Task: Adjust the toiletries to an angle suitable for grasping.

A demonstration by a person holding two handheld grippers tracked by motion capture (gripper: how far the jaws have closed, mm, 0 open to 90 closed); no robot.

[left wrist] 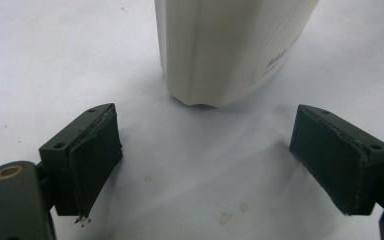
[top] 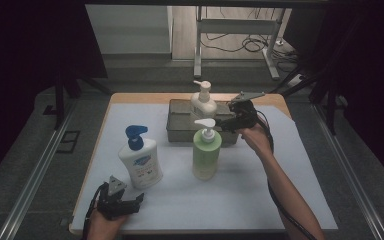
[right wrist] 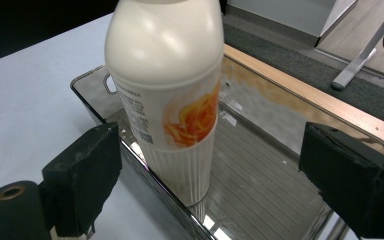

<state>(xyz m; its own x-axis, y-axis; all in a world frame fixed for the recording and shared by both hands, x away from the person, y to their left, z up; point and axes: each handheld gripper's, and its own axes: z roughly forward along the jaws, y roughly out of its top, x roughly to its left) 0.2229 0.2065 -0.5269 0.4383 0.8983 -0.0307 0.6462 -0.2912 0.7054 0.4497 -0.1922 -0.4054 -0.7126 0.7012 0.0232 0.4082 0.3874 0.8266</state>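
A cream pump bottle (top: 202, 102) with an orange label (right wrist: 170, 90) stands upright in a clear tray (top: 180, 132) at the back of the table. My right gripper (top: 223, 122) hovers at the tray's right end, open. In the right gripper view (right wrist: 219, 176) the bottle stands just ahead of the wide-apart jaws, untouched by either pad. A green pump bottle (top: 206, 155) stands mid-table. A white bottle with a blue pump (top: 141, 162) stands front left. My left gripper (top: 139, 200) rests low at the front left, open (left wrist: 230, 165), with that white bottle's base (left wrist: 230, 45) just beyond its jaws.
A white sheet (top: 260, 190) covers the wooden tabletop. The tray's rim (right wrist: 145, 170) runs across in front of the right gripper's jaws. Dark curtains and metal rails flank the table. A desk frame and cables lie on the floor behind.
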